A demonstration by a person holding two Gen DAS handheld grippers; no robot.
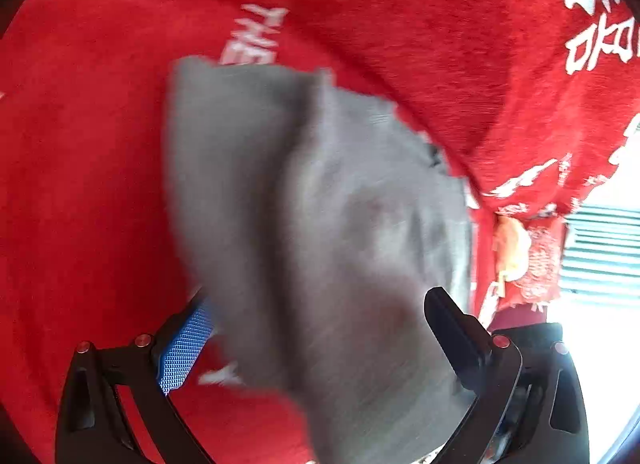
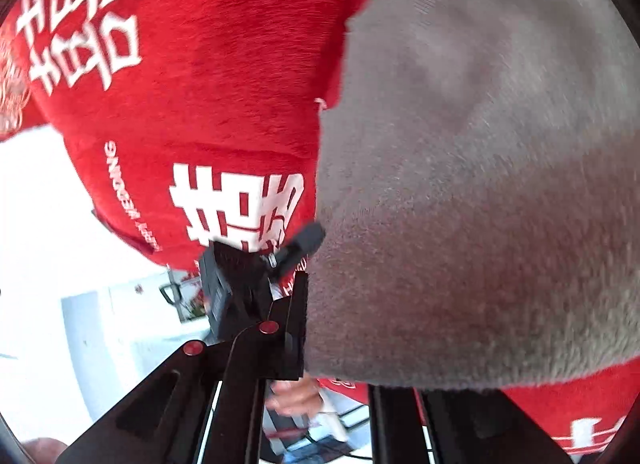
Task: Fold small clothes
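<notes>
A grey cloth (image 1: pixel 304 191) lies rumpled on a red blanket (image 1: pixel 80 167) printed with white characters. My left gripper (image 1: pixel 316 300) stands wide open, its blue-padded finger (image 1: pixel 184 348) left of the cloth and its black finger (image 1: pixel 452 328) on the right; the cloth runs between them and neither pad presses on it. In the right wrist view the grey cloth (image 2: pixel 460 203) fills the right half, close to the lens. My right gripper (image 2: pixel 312 288) is shut on the cloth's edge: one black finger (image 2: pixel 294 328) shows, the other is hidden under the fabric.
The red blanket (image 2: pixel 208 83) ends at a bright white floor (image 2: pixel 36 244) on the left. A green slatted thing (image 1: pixel 604 248) sits beyond the blanket's right edge. A black device (image 2: pixel 236 288) and a person's hand (image 2: pixel 296 396) lie low in the right wrist view.
</notes>
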